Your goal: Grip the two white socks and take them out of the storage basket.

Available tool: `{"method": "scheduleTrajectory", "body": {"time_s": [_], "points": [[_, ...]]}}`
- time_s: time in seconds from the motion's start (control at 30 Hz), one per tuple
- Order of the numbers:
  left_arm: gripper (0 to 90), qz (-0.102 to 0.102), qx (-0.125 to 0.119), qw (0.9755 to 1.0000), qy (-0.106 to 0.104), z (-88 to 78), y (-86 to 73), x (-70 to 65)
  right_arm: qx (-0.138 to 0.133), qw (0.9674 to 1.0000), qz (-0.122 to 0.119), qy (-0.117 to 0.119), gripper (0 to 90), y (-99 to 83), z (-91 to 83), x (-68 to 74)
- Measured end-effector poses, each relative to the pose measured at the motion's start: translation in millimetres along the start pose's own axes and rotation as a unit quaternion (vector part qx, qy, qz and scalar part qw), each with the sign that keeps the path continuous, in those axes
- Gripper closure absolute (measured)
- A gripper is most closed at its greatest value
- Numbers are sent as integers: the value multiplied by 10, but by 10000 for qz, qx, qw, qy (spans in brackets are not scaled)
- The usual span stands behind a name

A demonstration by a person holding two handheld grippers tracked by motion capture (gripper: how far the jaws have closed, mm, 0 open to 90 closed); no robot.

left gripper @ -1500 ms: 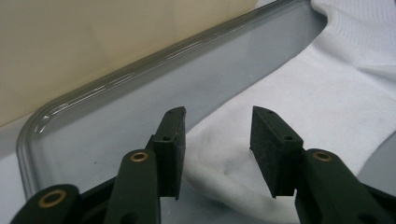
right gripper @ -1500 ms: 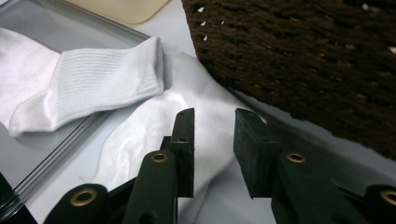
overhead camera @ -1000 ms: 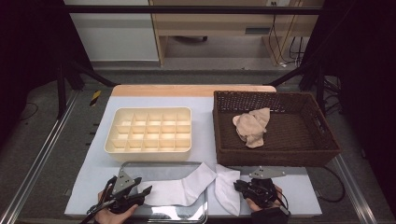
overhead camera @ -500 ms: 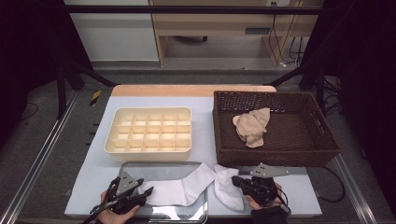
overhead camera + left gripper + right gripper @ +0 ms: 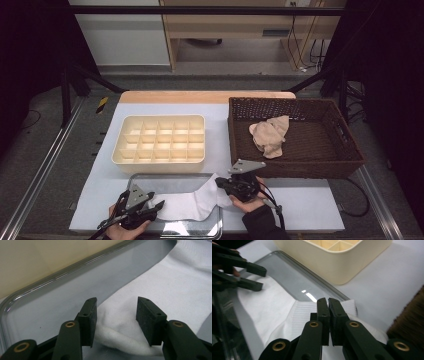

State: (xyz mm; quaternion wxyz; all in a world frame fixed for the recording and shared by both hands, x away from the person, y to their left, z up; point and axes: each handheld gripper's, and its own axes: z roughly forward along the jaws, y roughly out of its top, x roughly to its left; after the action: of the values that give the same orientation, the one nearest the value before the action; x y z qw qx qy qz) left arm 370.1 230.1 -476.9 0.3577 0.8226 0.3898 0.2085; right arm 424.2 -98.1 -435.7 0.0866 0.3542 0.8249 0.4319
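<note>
At the bottom of the frame, my left tongs stand half open astride one end of the white sock, pads clear of the cloth, having just narrowed slightly. The sock lies across the steel tray. Just right of centre, my right tongs pinch its other end. Beyond: cream divider box centre, wicker basket upper right.

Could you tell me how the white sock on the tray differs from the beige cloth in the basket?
The white sock lies stretched out flat across the metal tray; the beige cloth sits bunched up in the brown basket. The sock is white, the cloth beige. The right gripper is shut on the sock's cuff and the left gripper stands open around its toe end; nothing touches the cloth. Both are soft fabric.
</note>
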Motion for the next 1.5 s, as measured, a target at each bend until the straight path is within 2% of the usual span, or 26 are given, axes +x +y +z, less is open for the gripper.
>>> {"method": "scheduleTrajectory", "body": {"time_s": [0.07, 0.13, 0.2, 0.3, 0.4, 0.47, 0.57, 0.67, 0.83, 0.97, 1.0, 1.07, 1.27, 1.37, 1.43, 1.5], "points": [[502, -2, 0, 10000, -4, 1, 0, 1, 130, 9998, -16, -138, 862, 26, 127, -1], [501, -5, 2, 10000, -9, 1, -1, 2, 270, 9987, -54, -432, 835, 28, 228, -26], [501, -8, 3, 10000, -14, 2, -1, 4, 418, 9972, -88, -618, 800, 11, 289, -58], [499, -12, 2, 10000, -17, 3, -1, 6, 385, 9971, -52, -651, 752, -9, 288, -72], [499, -5, 5, 10000, -15, 2, -2, 4, 159, 9982, -26, -586, 706, 15, 192, -72], [499, -10, 5, 10000, -21, 2, -2, 5, -39, 9987, 42, -511, 696, 25, 61, -79], [498, -15, 5, 10000, -18, 3, -1, 5, -206, 9984, 92, -519, 692, -24, -133, -102], [498, -11, 9, 10000, -10, 2, -1, 3, -252, 9982, 196, -501, 688, -134, -266, -121], [498, -7, 11, 10000, -7, 0, -2, 0, -182, 9980, 208, -576, 679, -317, -413, -136], [498, -16, 11, 10000, -13, 1, -2, 2, -140, 9987, 373, -320, 754, -428, -452, -138], [498, -14, 12, 10000, -11, 0, -2, 1, -61, 9991, 368, -217, 823, -462, -437, -124], [498, -14, 11, 10000, -3, 0, -1, -1, -10, 9996, 275, -81, 887, -473, -416, -98], [497, -44, 4, 10000, -14, 5, 0, 2, -252, 9991, 40, 334, 891, -279, -420, 34], [498, -27, 13, 10000, -9, 3, 0, 2, -248, 9983, -16, 518, 885, -111, -281, 125], [498, -27, 10, 10000, -11, 3, -1, 2, -168, 9987, -53, 481, 873, -24, -163, 168], [498, -21, 7, 10000, -8, 2, -2, 1, -13, 9995, -19, 317, 841, 57, -7, 190]]}}
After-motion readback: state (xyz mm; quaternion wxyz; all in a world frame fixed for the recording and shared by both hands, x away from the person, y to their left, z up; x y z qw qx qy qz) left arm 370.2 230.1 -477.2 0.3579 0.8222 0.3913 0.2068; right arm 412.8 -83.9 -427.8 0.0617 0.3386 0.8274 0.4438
